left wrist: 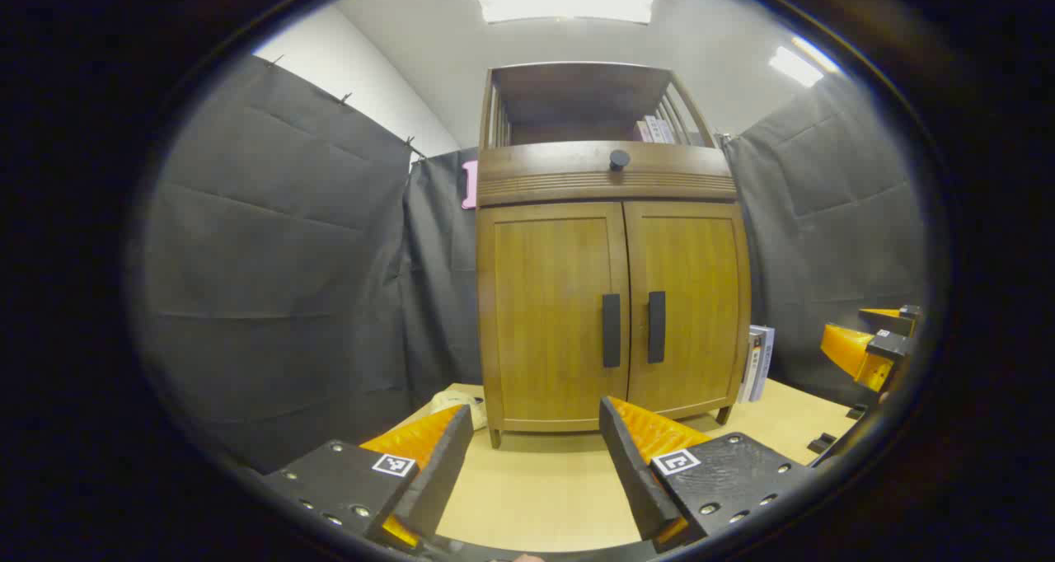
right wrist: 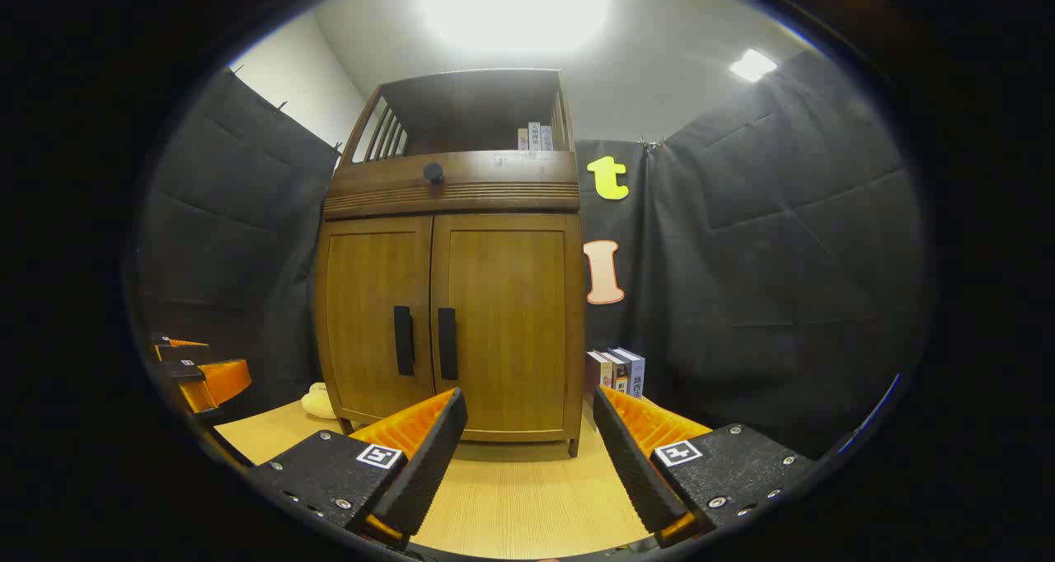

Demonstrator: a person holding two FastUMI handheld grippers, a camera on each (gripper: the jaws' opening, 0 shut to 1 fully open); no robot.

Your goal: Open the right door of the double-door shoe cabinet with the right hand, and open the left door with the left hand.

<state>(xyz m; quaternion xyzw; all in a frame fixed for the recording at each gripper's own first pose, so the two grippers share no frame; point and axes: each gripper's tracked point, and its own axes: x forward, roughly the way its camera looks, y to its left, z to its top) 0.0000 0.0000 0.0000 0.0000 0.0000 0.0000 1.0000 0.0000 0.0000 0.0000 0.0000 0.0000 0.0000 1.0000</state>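
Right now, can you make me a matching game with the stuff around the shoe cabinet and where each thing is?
Things:
1. round black knob
2. two black door handles
3. standing books
4. cream soft thing

Places:
A. tabletop, left of the cabinet
B. drawer front above the doors
C. tabletop, right of the cabinet
D. where the two closed doors meet

Pairs: 1-B, 2-D, 3-C, 4-A

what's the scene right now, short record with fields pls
cabinet: wooden shoe cabinet standing on the table
doors: left door and right door both shut
handles: two dark upright bars, left handle, right handle, untouched
left gripper: open, short of the cabinet
right gripper: open, short of the cabinet
beside cabinet: books on its right
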